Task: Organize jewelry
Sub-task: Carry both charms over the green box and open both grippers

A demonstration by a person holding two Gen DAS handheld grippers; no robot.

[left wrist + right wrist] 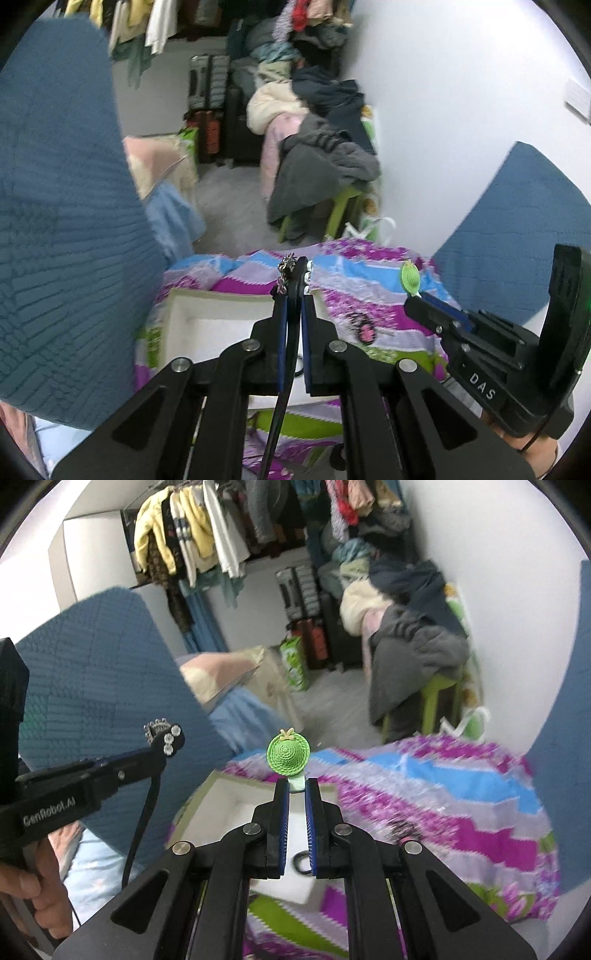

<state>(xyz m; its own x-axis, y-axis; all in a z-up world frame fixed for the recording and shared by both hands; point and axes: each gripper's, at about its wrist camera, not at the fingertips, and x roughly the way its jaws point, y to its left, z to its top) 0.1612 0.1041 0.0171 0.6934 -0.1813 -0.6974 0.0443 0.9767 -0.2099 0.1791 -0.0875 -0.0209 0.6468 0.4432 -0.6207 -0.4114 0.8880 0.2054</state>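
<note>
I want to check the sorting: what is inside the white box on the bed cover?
Inside the white box, one dark ring lies on the white floor. The right gripper, shut on the green hat clip, covers much of the rest.

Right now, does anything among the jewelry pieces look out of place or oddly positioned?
One piece does: a pink-and-black item lies loose on the patterned blanket, outside the white box; it is too blurred to identify. Otherwise, the left gripper holds a black band with rhinestone ornaments and the right gripper a green hat clip.
</note>
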